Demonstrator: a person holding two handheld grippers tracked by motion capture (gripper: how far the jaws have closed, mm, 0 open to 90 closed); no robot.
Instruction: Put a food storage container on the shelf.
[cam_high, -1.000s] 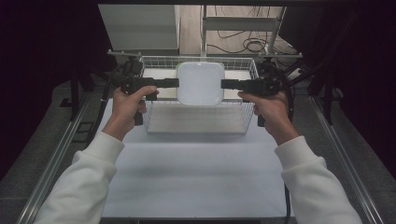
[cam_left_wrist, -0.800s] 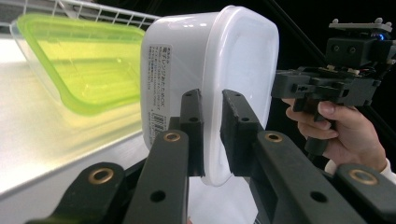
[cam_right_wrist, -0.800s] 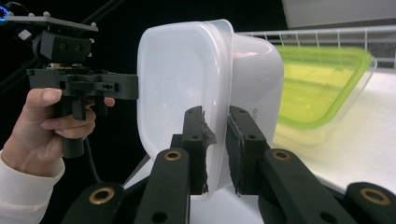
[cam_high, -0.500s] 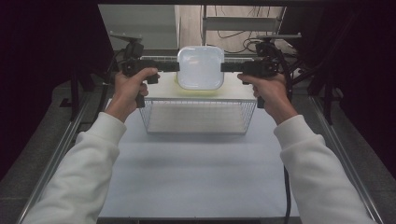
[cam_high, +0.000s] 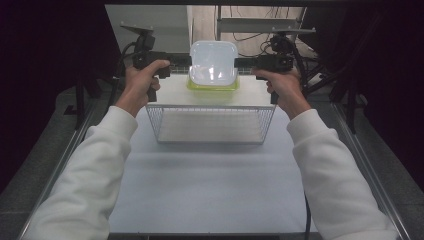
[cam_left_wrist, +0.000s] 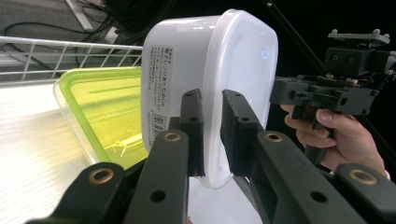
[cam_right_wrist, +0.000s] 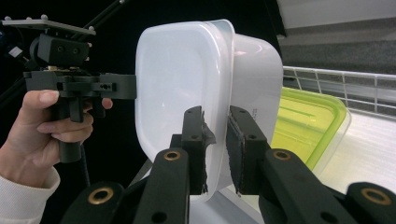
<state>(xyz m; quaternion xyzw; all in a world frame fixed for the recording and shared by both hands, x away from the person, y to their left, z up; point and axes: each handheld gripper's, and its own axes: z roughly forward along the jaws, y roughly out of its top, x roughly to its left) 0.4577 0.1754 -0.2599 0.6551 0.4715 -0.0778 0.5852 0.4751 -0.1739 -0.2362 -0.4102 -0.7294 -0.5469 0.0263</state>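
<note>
White desk (cam_high: 210, 180) up front, dark room all around. Past the wire basket (cam_high: 212, 122), at 12 o'clock, a white tub (cam_high: 213, 62) is held above a green lid (cam_high: 212, 86), its rim pinched by the left claw (cam_high: 182, 60) and right claw (cam_high: 242, 62).

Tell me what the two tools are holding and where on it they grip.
Both hold one white container. The left tool clamps the rim on one side, and the right tool clamps the rim on the opposite side. It hangs above the green-lidded container.
</note>
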